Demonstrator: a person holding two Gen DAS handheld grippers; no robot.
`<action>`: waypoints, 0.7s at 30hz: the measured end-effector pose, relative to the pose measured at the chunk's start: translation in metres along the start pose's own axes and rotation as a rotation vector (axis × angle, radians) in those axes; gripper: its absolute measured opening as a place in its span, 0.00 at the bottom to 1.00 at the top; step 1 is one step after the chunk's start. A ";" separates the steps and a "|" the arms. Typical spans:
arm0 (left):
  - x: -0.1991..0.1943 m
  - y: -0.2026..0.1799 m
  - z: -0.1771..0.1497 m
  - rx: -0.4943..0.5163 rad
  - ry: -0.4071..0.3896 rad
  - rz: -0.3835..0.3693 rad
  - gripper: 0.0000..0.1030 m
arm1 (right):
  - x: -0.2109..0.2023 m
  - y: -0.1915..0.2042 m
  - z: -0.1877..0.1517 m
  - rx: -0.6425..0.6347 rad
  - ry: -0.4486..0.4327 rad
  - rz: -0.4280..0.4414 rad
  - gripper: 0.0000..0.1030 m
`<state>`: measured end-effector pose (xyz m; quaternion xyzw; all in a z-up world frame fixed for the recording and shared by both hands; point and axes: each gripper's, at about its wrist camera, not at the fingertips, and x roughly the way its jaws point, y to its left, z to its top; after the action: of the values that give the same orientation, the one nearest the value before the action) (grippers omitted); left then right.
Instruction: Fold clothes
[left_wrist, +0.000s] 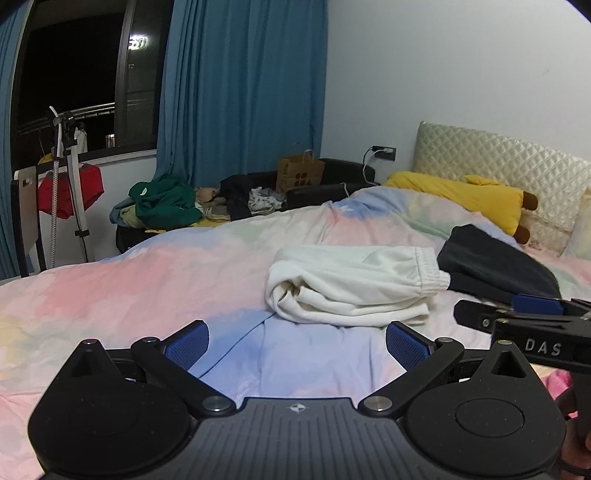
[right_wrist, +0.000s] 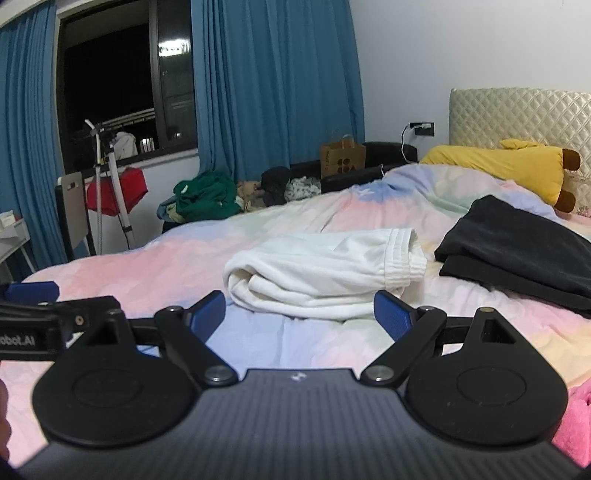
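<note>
Over the pastel bedspread (left_wrist: 155, 280) in the left wrist view, the left gripper (left_wrist: 297, 341) hangs low with its blue pads spread wide, nothing between them, only sheet showing in the gap. Just ahead of the fingertips lies the white garment (left_wrist: 354, 286), folded into a thick bundle, elastic cuff end pointing right. Touching that cuff end sits the dark folded garment (left_wrist: 495, 264), a little further up the bed. Beyond it, a yellow plush pillow (left_wrist: 458, 197) rests against the quilted headboard (left_wrist: 491, 155). At the right edge the right gripper (left_wrist: 524, 314) pokes in side-on; from this angle I cannot tell how its jaws stand. Far side of the bed: a heap of clothes with a green top (left_wrist: 166, 201), a brown paper bag (left_wrist: 300, 175), blue curtains (left_wrist: 243, 85) and a red cloth (left_wrist: 70, 192) hanging on a stand. Switching to the right wrist view, the right gripper (right_wrist: 300, 314) is parted wide as well, empty, hovering over the bedspread (right_wrist: 147, 273) with the white garment (right_wrist: 325, 275) right in front of it, its right pad near the bundle's cuff end. The dark folded garment (right_wrist: 517, 254) sits off to the right, just beside the white one. The left gripper (right_wrist: 40, 306) shows at the left edge, close alongside. A pink fabric (right_wrist: 576, 417) peeks in at lower right.
</note>
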<state>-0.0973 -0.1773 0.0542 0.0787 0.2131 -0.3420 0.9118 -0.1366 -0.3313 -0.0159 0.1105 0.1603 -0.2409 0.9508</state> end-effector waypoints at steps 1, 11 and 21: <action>0.001 0.000 -0.001 0.004 0.003 0.006 1.00 | 0.001 -0.001 -0.001 0.005 0.004 -0.002 0.86; 0.004 0.004 -0.004 -0.016 0.021 0.014 1.00 | 0.002 -0.005 -0.005 0.016 0.008 -0.040 0.86; 0.000 0.004 -0.004 -0.024 0.014 0.020 1.00 | 0.004 -0.004 -0.004 -0.002 0.013 -0.043 0.86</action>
<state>-0.0959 -0.1730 0.0509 0.0726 0.2228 -0.3298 0.9145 -0.1361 -0.3353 -0.0214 0.1076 0.1690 -0.2606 0.9444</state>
